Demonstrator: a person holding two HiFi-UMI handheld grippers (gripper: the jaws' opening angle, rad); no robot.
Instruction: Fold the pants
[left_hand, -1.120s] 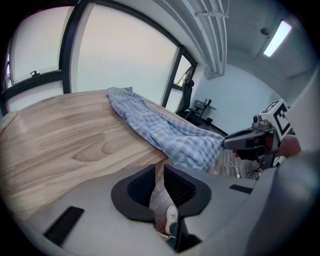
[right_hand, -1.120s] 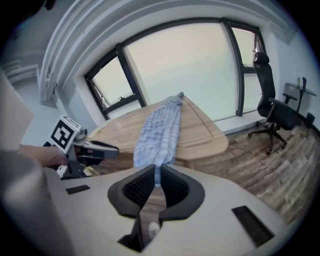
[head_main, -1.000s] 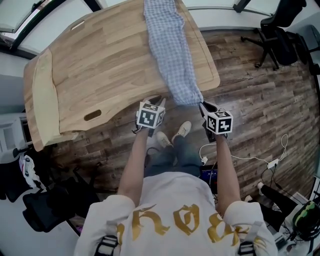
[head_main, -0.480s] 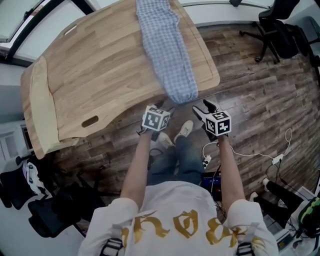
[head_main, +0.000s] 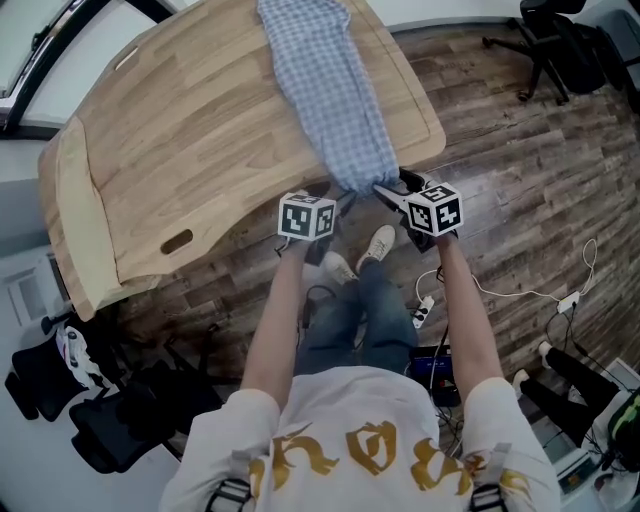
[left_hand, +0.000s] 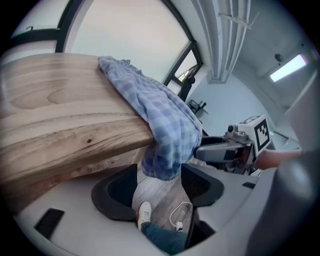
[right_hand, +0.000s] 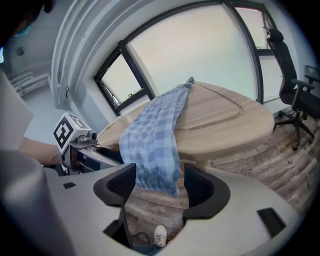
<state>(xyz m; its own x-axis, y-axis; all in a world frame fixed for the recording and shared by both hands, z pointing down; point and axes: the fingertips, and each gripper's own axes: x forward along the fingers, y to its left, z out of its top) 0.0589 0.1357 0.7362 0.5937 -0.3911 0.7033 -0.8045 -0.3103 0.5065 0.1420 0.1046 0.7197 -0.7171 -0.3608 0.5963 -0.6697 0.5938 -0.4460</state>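
Blue checked pants (head_main: 330, 90) lie lengthwise on the wooden table (head_main: 180, 130), and one end hangs over its near edge. My left gripper (head_main: 335, 198) and right gripper (head_main: 388, 190) sit just below that edge, on either side of the hanging end. In the left gripper view the cloth (left_hand: 162, 120) dangles between the jaws of the left gripper (left_hand: 160, 186), which are opening, and no pad presses on it. The right gripper (right_hand: 159, 186) is also opening, and the cloth (right_hand: 155, 135) hangs loose between its jaws. Each view shows the other gripper (left_hand: 225, 150) (right_hand: 87, 147).
A black office chair (head_main: 565, 40) stands on the wood floor at the far right. White cables and a power strip (head_main: 520, 300) lie on the floor to my right. My shoes (head_main: 378, 245) stand under the table edge. Dark bags and gear (head_main: 70, 400) fill the lower left.
Both grippers have opened and let go of the pants' end, which now hangs freely over the table edge. Both hands have sunk a little and stayed close to that edge.
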